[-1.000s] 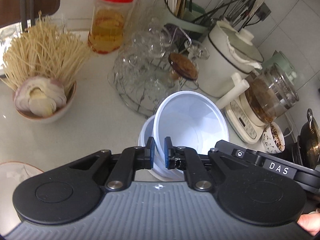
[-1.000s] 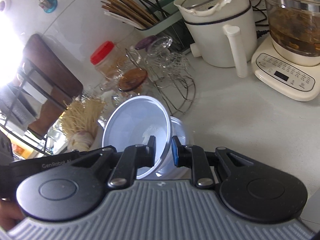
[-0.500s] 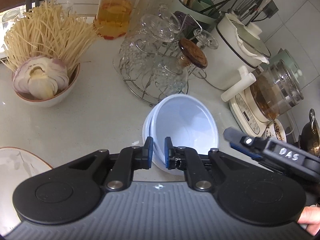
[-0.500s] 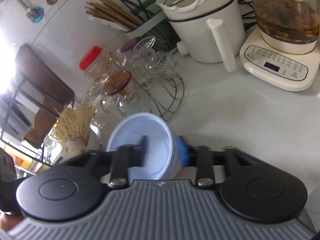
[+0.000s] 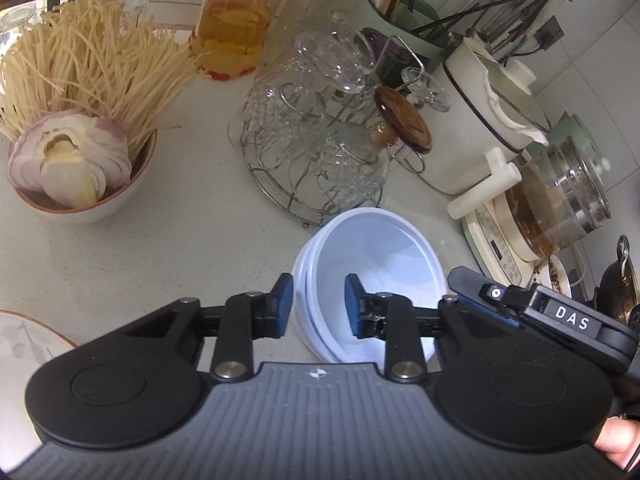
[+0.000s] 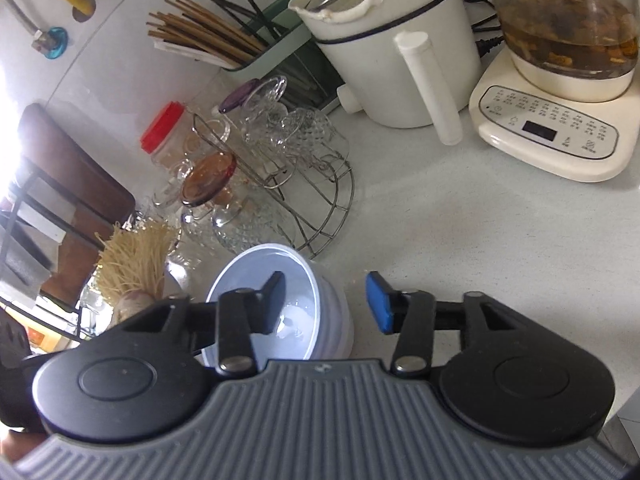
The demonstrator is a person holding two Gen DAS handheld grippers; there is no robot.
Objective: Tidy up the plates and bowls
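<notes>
A stack of white plastic bowls (image 5: 372,264) stands on the counter, nested one inside another; it also shows in the right wrist view (image 6: 280,280). My left gripper (image 5: 318,304) is open, its fingers astride the stack's near-left rim. My right gripper (image 6: 328,300) is open too, its fingers astride the right wall of the stack; its body (image 5: 540,316) shows at the right of the left wrist view. A patterned plate (image 5: 28,340) peeks in at the left edge.
A wire rack of glass cups (image 5: 316,148) stands just behind the bowls. A bowl of noodles and onion (image 5: 76,152) is at the left. A white pot (image 6: 384,52), a glass kettle on its base (image 6: 560,92), a red-lidded jar (image 5: 236,28) and a chopstick holder (image 6: 248,52) line the back.
The top bowl, held tilted by both grippers, has been lowered into the stack. Both grippers then opened and let go of it.
</notes>
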